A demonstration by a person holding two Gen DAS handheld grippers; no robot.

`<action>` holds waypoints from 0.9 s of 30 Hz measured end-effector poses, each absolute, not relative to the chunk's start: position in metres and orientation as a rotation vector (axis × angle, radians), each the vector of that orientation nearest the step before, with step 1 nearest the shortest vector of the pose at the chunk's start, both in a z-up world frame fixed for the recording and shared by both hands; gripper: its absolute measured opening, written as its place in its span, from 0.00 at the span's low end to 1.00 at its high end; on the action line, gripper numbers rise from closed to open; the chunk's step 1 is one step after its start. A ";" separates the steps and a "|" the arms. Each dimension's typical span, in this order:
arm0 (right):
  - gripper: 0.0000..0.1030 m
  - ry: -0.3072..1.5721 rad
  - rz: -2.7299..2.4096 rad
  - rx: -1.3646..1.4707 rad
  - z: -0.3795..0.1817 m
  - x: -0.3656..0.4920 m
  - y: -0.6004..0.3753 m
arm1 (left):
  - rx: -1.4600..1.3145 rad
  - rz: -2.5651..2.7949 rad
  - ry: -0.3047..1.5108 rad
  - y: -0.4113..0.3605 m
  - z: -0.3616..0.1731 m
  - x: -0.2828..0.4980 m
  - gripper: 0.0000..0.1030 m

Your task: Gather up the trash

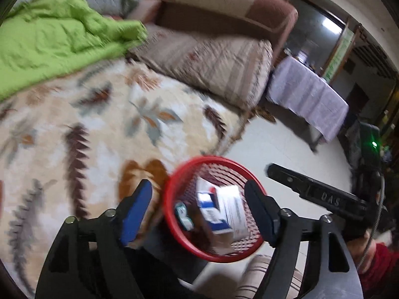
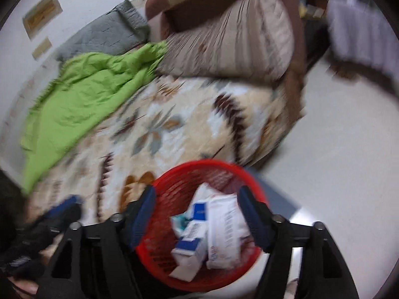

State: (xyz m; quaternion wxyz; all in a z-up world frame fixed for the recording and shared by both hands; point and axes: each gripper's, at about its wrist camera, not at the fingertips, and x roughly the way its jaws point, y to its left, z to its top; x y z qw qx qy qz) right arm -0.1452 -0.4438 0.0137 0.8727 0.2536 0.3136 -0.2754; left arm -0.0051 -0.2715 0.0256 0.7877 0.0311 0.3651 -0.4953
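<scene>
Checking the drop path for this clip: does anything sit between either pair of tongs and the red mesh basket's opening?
Nothing visible does. The left tongs and right tongs are open and empty above the round red mesh basket, which already holds blue-and-white cartons.

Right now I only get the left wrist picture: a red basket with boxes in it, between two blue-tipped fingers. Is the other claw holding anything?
Observer: No. In the right wrist view the right claw is open and empty, and the red basket shows between its fingers.
Operator: Is there anything on the wall beyond the green blanket?
Observer: Yes. Two pale sheets hang on the white wall above the green blanket. They are too blurred to read.
</scene>
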 end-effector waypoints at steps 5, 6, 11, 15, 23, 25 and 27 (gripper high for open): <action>0.92 0.586 -0.741 0.369 0.035 -0.141 -0.395 | 0.074 -0.943 0.669 -0.227 0.043 0.001 0.88; 0.94 0.582 -0.748 0.361 0.037 -0.139 -0.388 | 0.078 -0.912 0.651 -0.218 0.045 0.002 0.89; 1.00 0.525 -0.819 0.409 0.035 -0.145 -0.357 | 0.102 -0.792 0.601 -0.179 0.043 0.010 0.95; 1.00 0.581 -0.866 0.409 0.032 -0.138 -0.345 | 0.144 -0.700 0.580 -0.162 0.034 0.009 0.96; 1.00 0.624 -0.937 0.333 0.034 -0.142 -0.323 | 0.273 -0.605 0.504 -0.158 0.028 -0.007 0.97; 1.00 0.628 -0.939 0.329 0.033 -0.142 -0.323 | 0.280 -0.607 0.491 -0.159 0.030 -0.010 0.97; 1.00 0.623 -0.933 0.333 0.034 -0.142 -0.322 | 0.284 -0.601 0.480 -0.160 0.031 -0.012 0.97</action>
